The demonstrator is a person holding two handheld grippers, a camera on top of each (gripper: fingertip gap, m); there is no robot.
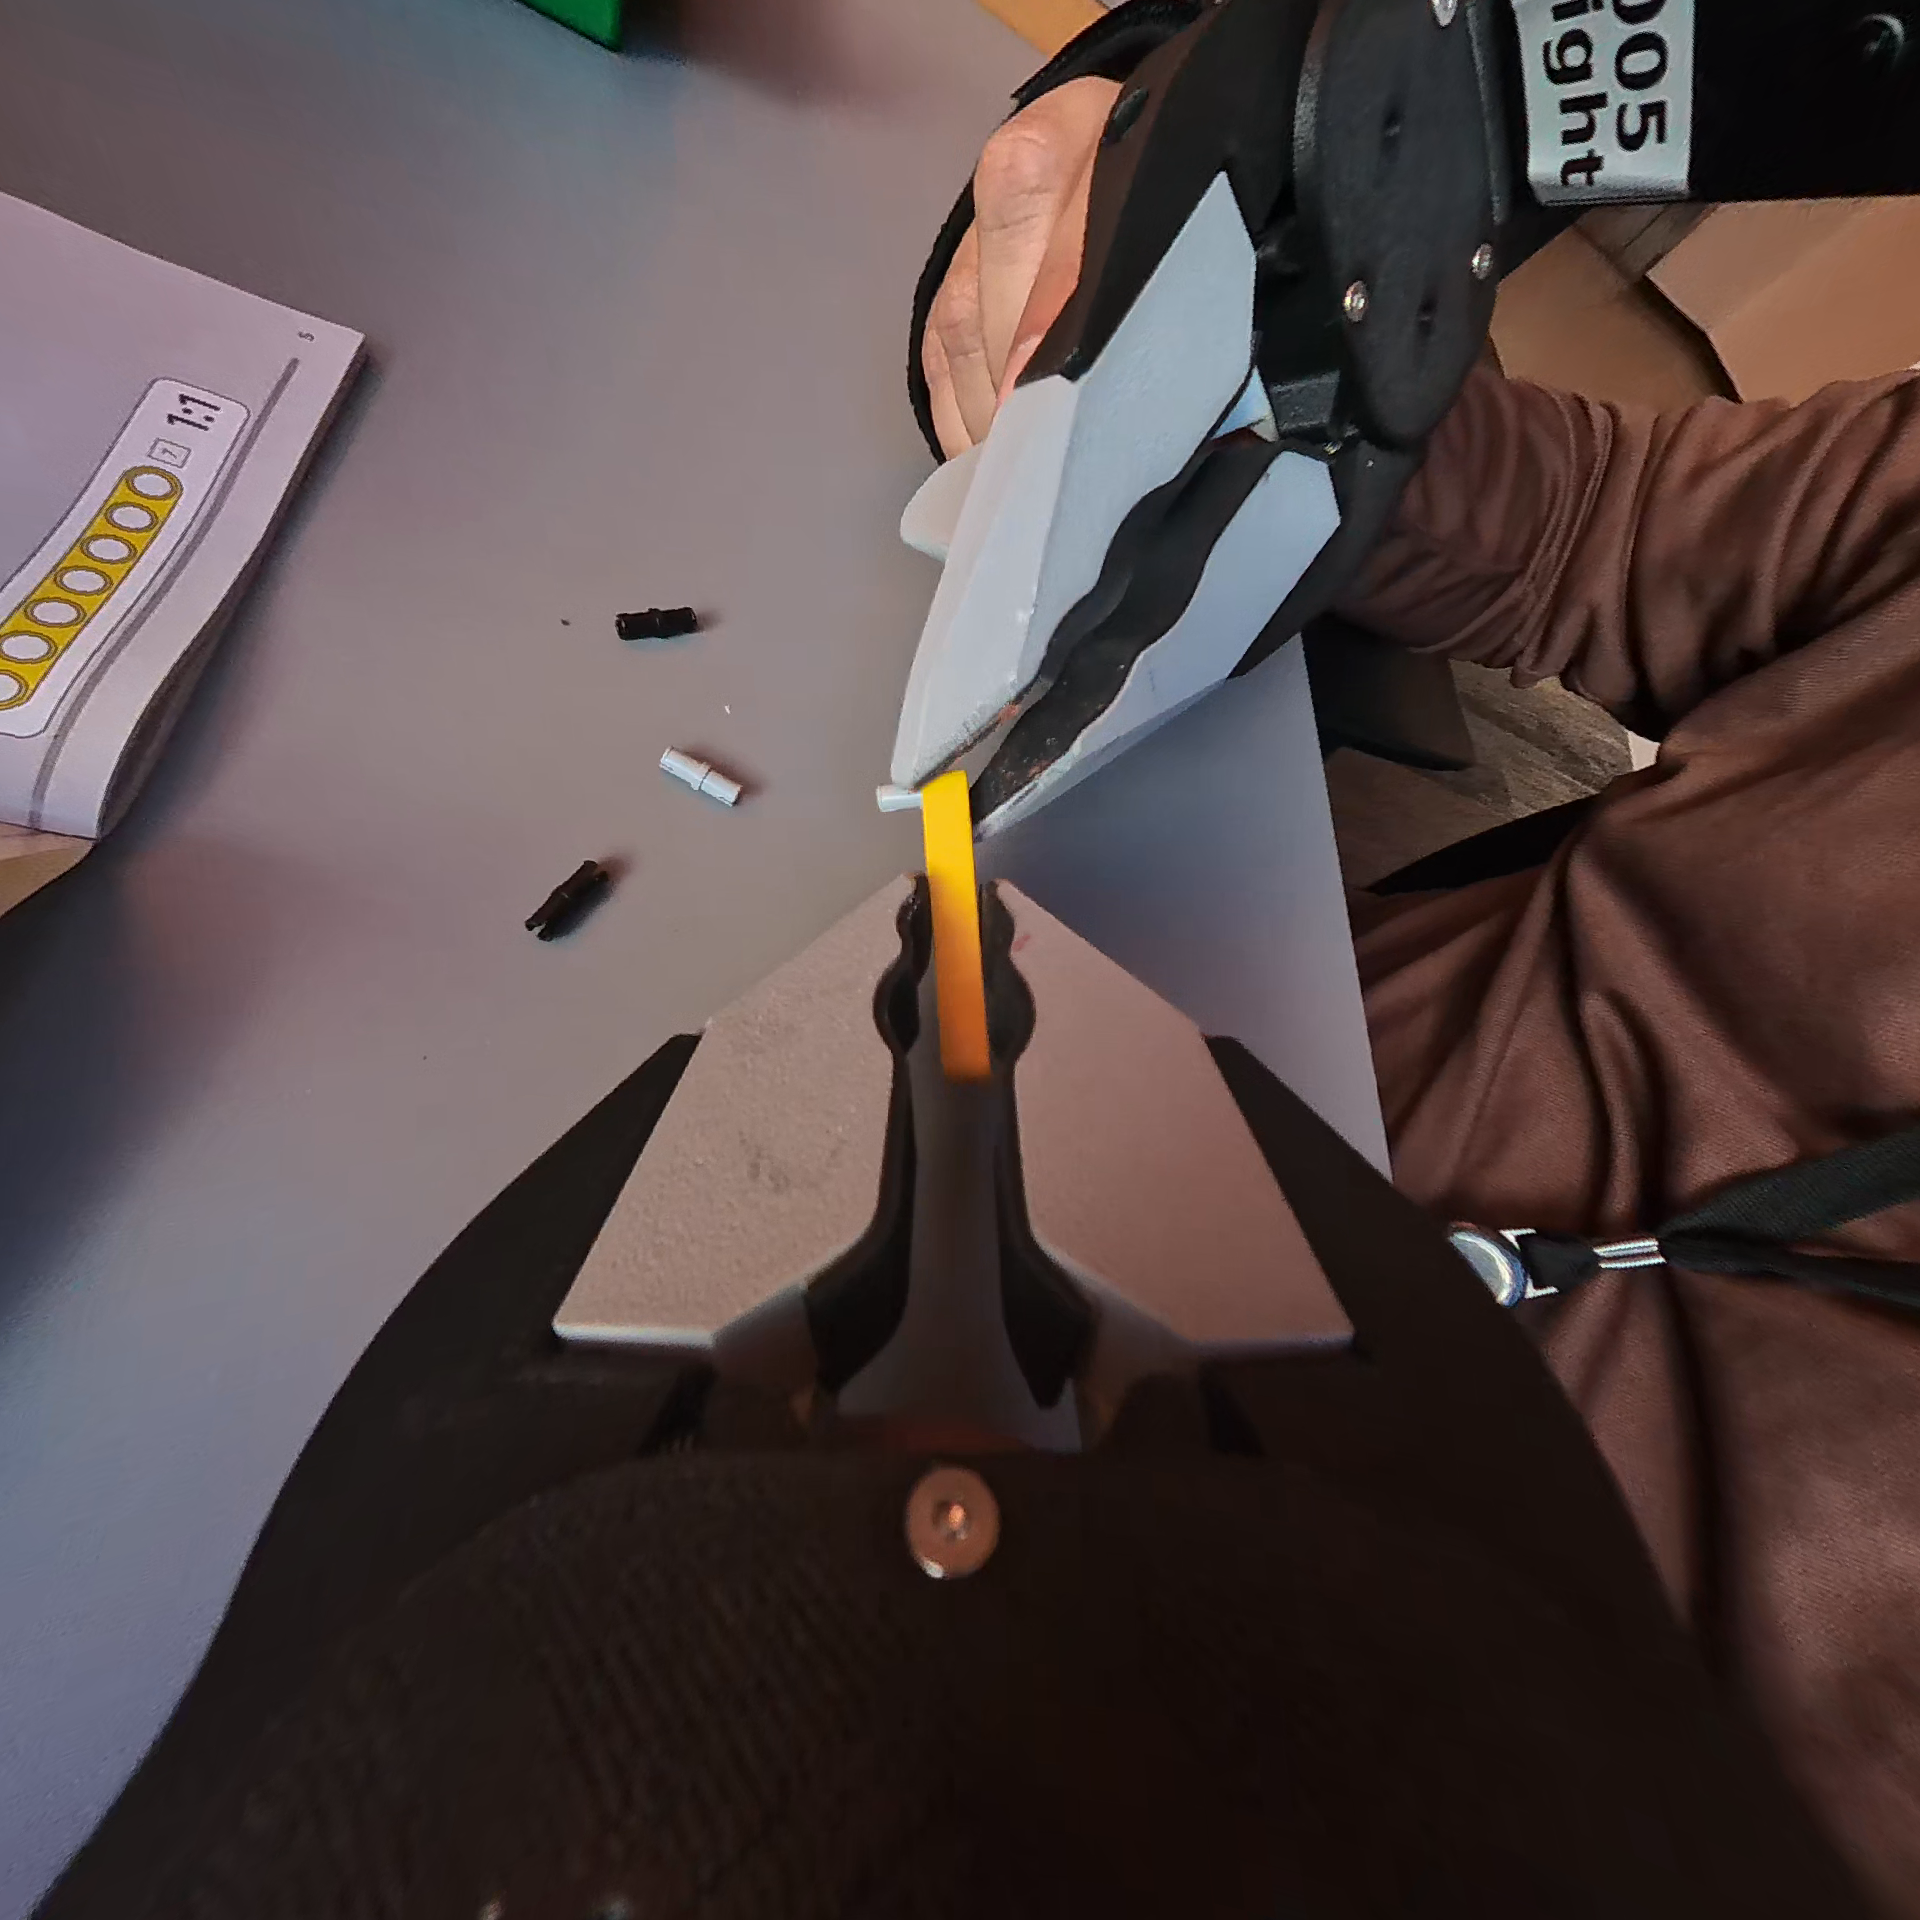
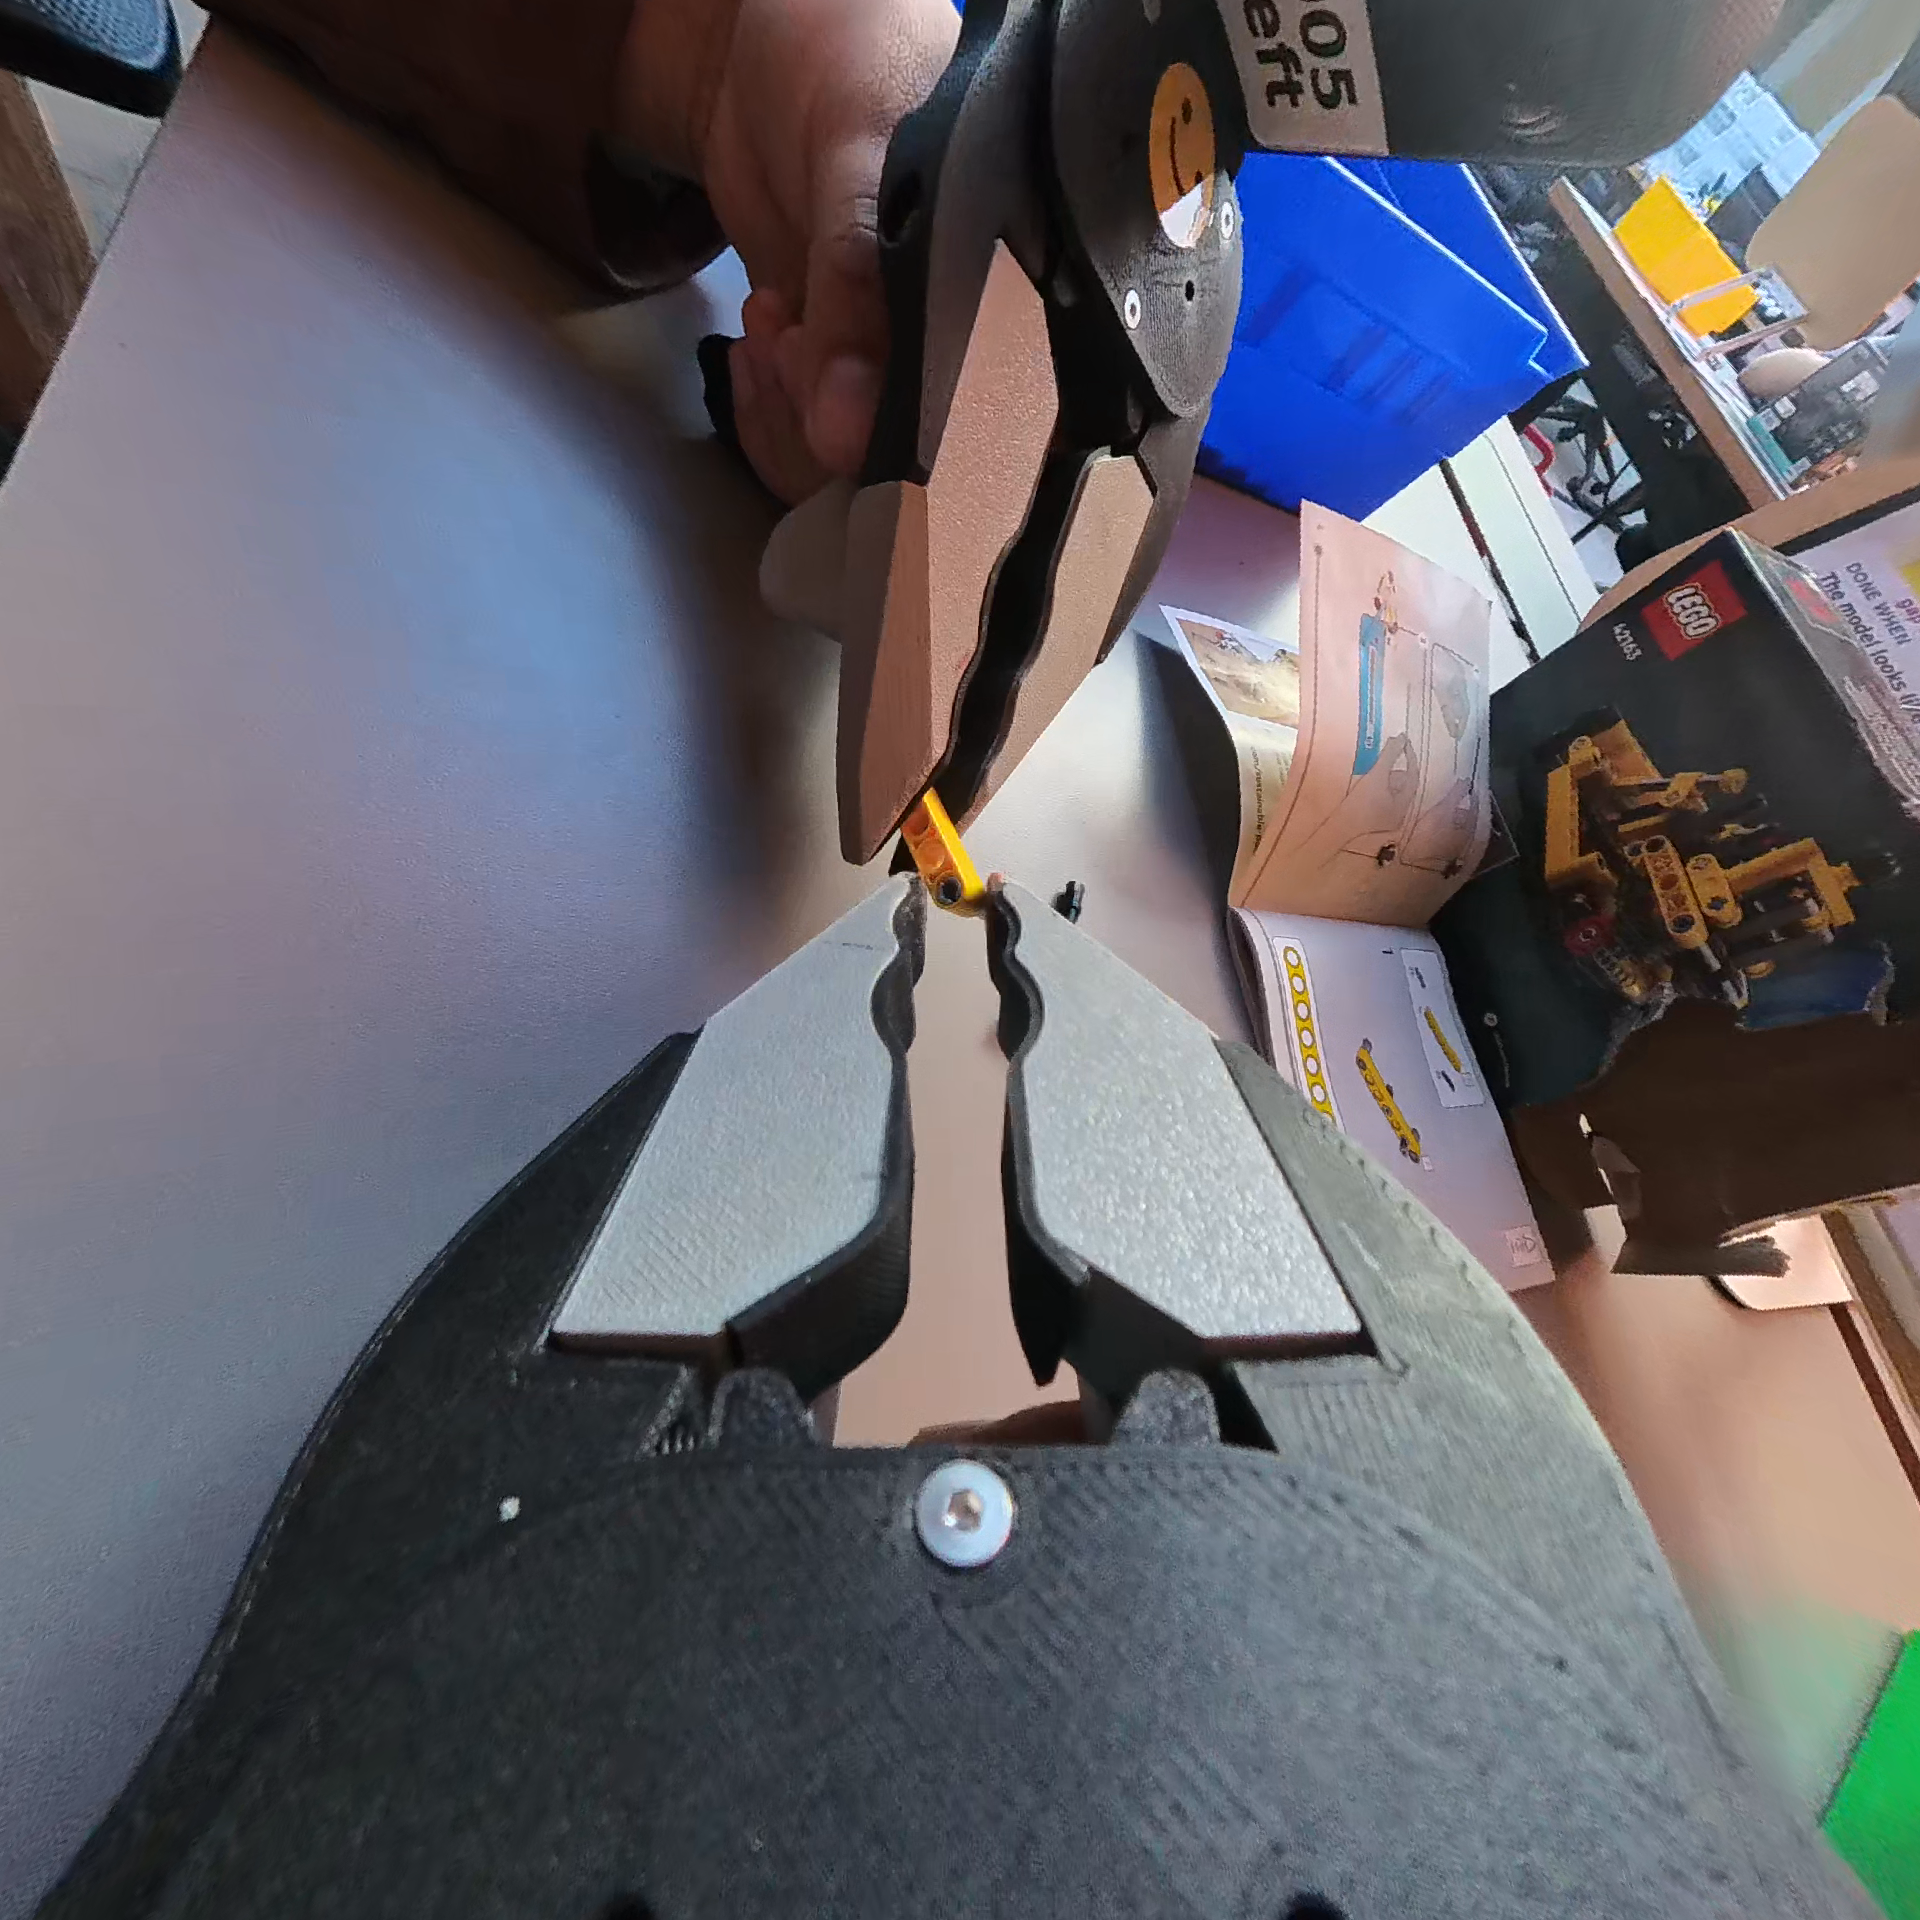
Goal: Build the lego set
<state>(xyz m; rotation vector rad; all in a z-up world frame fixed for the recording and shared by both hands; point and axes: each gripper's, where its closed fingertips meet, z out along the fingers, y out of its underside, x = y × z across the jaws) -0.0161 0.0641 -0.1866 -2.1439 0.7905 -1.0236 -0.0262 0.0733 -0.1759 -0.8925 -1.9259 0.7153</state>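
Yellow beam: light, rigid, smooth plastic, held above the worktop, clamped edgewise in left tongs; right tongs nearly closed, pressing a grey pin at its free end; best gripped across the flat faces.

Yellow beam: smooth, semi-gloss plastic; loose black pins and pale grey pin likewise smooth plastic, lying on a matt, even grey surface. Left gripper fingers: grainy matt grey faces, edged in black; its body is coarse black printed plastic with visible layer ridges and one shiny metal screw, same finish on right gripper. Instruction booklet: thin paper, slightly satin, pages curling; box: printed cardboard, torn rough at lower edge; sleeve: soft brown matt cloth, creased.
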